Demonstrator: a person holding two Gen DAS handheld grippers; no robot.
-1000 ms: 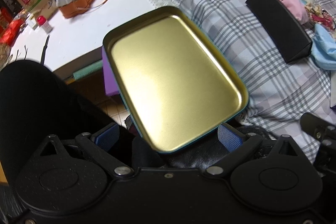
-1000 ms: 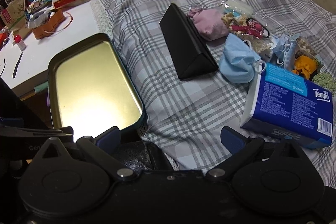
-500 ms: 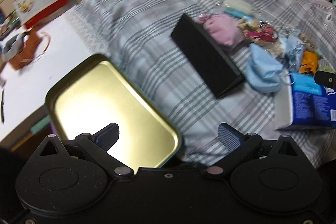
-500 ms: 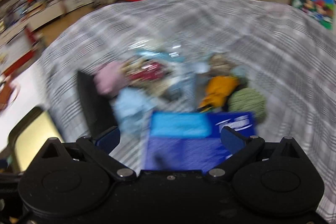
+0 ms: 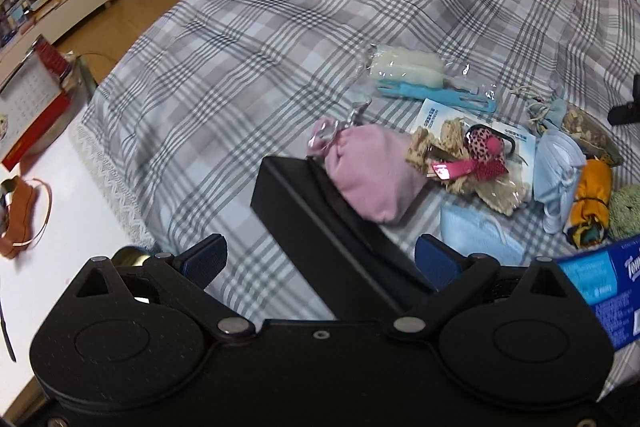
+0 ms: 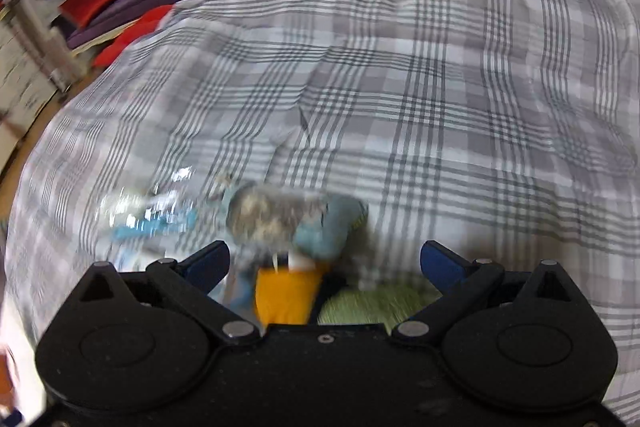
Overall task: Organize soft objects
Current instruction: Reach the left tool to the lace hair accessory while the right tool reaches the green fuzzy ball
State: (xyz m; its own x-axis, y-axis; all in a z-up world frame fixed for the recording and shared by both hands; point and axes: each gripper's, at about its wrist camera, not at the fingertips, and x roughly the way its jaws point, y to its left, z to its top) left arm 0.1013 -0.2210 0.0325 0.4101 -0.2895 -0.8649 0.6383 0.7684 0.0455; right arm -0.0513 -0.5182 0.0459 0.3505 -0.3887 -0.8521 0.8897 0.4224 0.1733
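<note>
Looks like the reaching step, nothing picked yet. Both tongs are spread wide and empty: left tongs [image 5: 318, 259] over the black case [image 5: 320, 227], pink pouch [image 5: 372, 175] just ahead; right tongs [image 6: 324, 263] over the orange cloth [image 6: 286, 291]. Next: drop and pinch it.

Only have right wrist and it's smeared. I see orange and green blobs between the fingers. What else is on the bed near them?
Observer: The left wrist view is sharp. A black triangular case lies on the plaid bedspread, left of the orange bundle.
Operator: Anything touching the case?
Observer: A pink pouch rests against its far side.
Operator: Left gripper holding anything?
Observer: No. The left gripper is open and empty, above the case's near end.
</note>
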